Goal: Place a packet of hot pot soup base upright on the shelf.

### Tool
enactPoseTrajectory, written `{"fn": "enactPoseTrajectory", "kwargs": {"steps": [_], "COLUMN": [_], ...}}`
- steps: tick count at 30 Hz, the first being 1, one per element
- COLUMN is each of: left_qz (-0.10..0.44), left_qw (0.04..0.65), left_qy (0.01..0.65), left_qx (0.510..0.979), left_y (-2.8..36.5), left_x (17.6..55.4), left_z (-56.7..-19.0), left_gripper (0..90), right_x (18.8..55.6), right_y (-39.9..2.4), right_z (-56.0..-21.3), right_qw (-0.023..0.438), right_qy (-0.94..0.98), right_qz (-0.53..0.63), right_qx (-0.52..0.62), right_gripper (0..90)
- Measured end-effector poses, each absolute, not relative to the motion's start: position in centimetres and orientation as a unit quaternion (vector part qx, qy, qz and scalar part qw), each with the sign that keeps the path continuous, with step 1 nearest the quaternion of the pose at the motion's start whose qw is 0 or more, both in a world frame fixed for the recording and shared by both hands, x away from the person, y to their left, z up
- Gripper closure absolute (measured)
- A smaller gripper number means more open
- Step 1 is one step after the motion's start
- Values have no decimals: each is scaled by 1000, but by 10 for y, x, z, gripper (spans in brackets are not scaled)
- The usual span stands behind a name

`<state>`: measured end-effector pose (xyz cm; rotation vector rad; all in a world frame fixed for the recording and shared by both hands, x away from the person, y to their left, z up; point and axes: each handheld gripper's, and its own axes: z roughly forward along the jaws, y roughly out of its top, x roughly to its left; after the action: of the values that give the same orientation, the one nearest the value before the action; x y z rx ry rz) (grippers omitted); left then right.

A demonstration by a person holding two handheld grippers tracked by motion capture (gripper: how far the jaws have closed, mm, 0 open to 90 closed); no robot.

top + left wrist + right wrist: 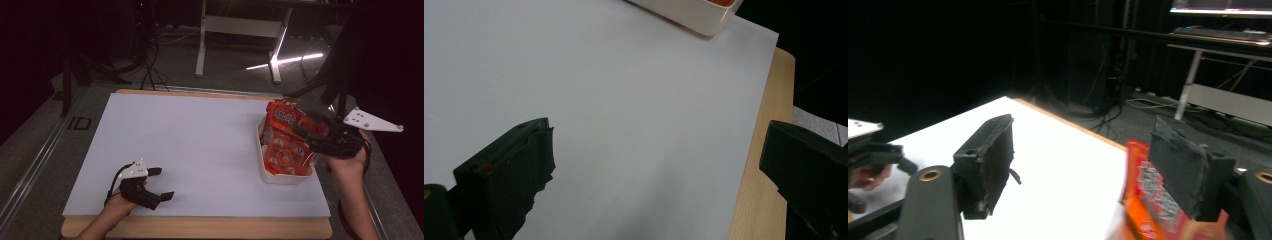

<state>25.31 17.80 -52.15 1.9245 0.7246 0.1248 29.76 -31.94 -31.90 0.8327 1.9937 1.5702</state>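
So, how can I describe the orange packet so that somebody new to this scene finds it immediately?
Start at the white board that covers the wooden table, then go to its right edge, where a white tray sits. The orange packet stands in that tray, leaning towards the right tool. It is the one bright orange-red thing here, printed with round shapes, while everything around it is white or black.

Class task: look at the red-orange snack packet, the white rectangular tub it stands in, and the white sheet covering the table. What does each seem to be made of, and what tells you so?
Red-orange snack packet: probably thin plastic film, glossy and crinkled, with printed graphics.
White rectangular tub: likely moulded plastic, smooth, with a rounded rim.
White sheet: matt, flat, perhaps paper or board; the table's wooden edge shows beside it.
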Motion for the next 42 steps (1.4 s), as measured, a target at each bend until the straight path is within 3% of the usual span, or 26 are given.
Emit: {"fn": "enactPoseTrajectory", "kwargs": {"steps": [3, 4, 8, 9, 21, 42], "left_qz": [51, 52, 52, 52, 51, 51], "left_qw": [515, 516, 516, 516, 517, 515], "left_qy": [301, 300, 299, 300, 299, 293], "left_qx": [801, 801, 801, 801, 801, 804], "left_y": [178, 178, 178, 178, 178, 177], "left_x": [253, 252, 252, 252, 252, 250], "left_z": [-521, -521, -521, -521, -521, -521], "left_gripper": [13, 13, 13, 13, 13, 13], "right_x": [297, 296, 296, 296, 294, 290], "right_y": [-317, -305, -292, -289, -257, -229], "right_z": [-321, -328, -340, -344, -387, -458], "right_qw": [227, 211, 185, 180, 145, 126], "right_qy": [727, 734, 743, 746, 781, 811], "right_qz": [575, 576, 579, 576, 552, 504], "right_qx": [301, 291, 280, 281, 255, 270], "right_gripper": [216, 140, 124, 162, 144, 139]}}
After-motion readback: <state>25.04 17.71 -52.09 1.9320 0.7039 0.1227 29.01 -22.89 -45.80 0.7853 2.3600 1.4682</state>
